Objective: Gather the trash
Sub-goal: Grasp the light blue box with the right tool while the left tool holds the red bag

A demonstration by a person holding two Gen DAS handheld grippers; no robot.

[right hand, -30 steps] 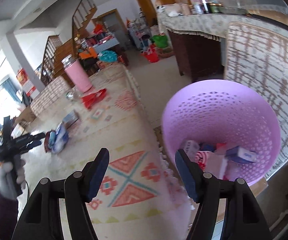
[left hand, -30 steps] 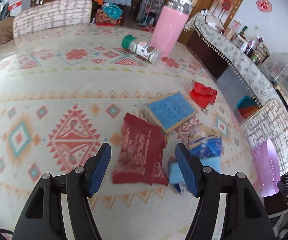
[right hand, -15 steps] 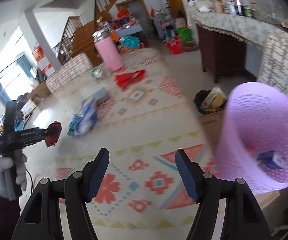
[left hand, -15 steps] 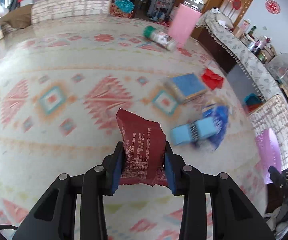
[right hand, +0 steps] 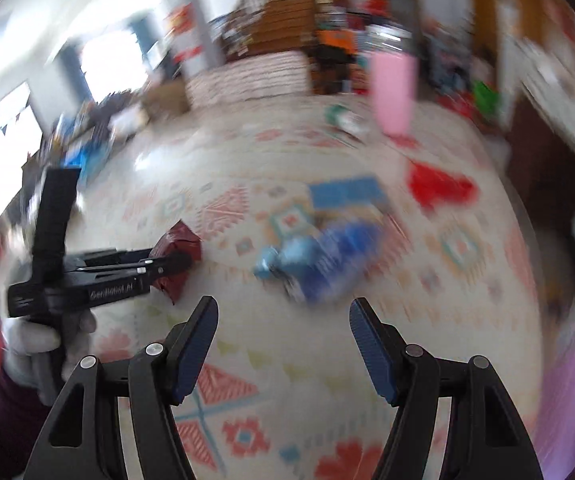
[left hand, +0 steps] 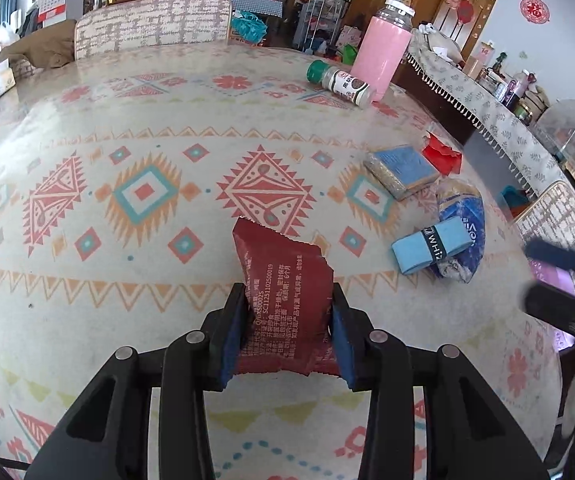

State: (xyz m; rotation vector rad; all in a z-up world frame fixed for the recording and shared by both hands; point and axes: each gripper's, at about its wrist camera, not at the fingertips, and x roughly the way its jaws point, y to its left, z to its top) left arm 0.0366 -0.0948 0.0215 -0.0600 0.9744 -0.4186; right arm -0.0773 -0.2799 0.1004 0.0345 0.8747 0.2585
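Currently left gripper (left hand: 289, 336): jaws opening slightly, pads pressed on both sides of red wrapper (left hand: 285, 300), wrapper lifted off table (left hand: 167, 128). Right gripper (right hand: 283, 340): jaws wide, empty.

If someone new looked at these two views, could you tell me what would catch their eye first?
Probably the dark red snack wrapper, pinched between the blue pads of the left gripper low in the middle of the left wrist view, though its jaws are easing open slightly. Next, the tall pink bottle standing at the table's far side, a green-capped jar lying beside it. The right gripper is open and empty.
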